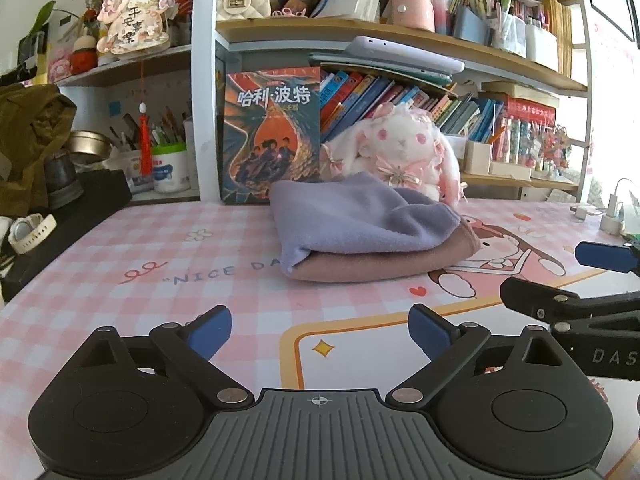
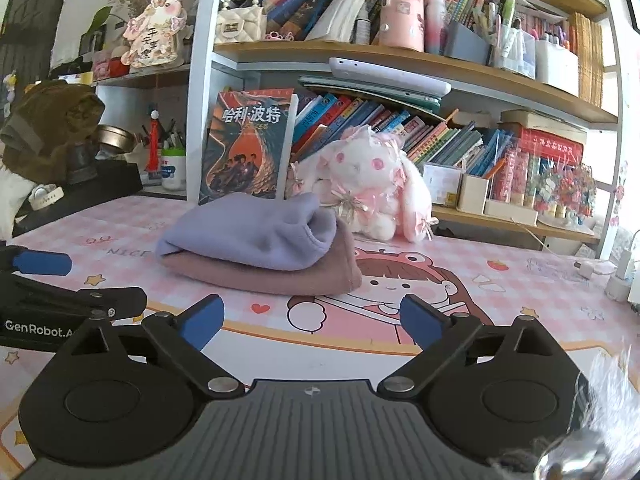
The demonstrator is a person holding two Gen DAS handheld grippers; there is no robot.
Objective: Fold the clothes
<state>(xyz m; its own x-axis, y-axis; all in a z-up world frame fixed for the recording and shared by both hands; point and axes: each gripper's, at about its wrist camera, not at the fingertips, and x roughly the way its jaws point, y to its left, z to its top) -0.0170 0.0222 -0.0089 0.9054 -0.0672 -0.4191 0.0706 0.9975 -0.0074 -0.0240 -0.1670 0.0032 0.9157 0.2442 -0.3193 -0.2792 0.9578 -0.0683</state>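
Left gripper (image 1: 319, 332): jaws spread wide, blue pads, nothing between them; low over the mat.
Right gripper (image 1: 600, 276): enters at the right edge, blue pad uppermost; jaw gap not clear.
Purple garment (image 1: 356, 220): folded, lying on top of the pink garment.
Pink garment (image 1: 384, 262): folded, flat on the mat, bottom of the stack.
Desk mat (image 1: 160, 264): pink check, cartoon girl print, "NICE DA" lettering.
Plush rabbit (image 1: 400, 148): white and pink, just behind the stack.
Book (image 1: 272, 136): upright against the shelf, left of the rabbit.

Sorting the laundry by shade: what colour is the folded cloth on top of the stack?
Lilac purple cloth, lying on a dusty pink one; clearest in the right wrist view.
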